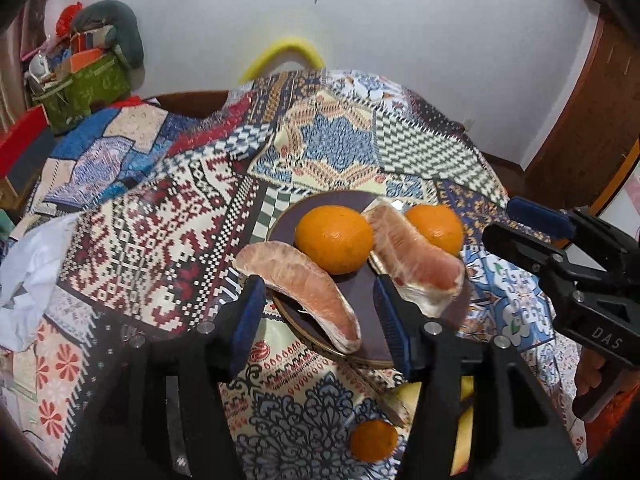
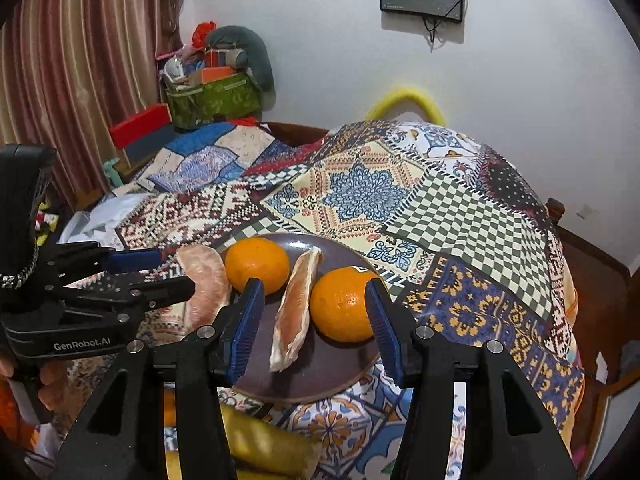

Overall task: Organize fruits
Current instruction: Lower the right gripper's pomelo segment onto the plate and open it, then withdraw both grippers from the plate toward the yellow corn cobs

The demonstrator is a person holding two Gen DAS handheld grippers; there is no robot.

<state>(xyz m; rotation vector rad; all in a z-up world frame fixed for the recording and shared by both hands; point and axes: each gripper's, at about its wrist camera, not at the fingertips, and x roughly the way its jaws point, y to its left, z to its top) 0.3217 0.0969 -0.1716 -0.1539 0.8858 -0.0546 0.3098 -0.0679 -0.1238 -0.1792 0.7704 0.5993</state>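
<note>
A dark purple plate [image 1: 360,300] [image 2: 320,372] holds two oranges and two peeled pomelo wedges. In the left wrist view the left orange [image 1: 334,238] sits mid-plate, the right orange [image 1: 436,226] behind the right wedge [image 1: 416,258]; the left wedge [image 1: 312,288] lies over the plate's left rim. My left gripper [image 1: 320,312] is open, its jaws to either side of the left wedge. My right gripper [image 2: 316,316] is open above the plate's front, its jaws bracketing the middle wedge [image 2: 294,312] and the near orange [image 2: 344,306]. The far orange [image 2: 256,264] and the other wedge [image 2: 204,284] lie beyond.
A third orange [image 1: 374,440] and yellow fruit [image 2: 264,444] lie on the patterned tablecloth [image 2: 400,200] near the front edge. The other gripper shows at the right in the left wrist view [image 1: 532,240]. A green basket [image 2: 212,100] and white cloth [image 1: 28,280] sit at the left.
</note>
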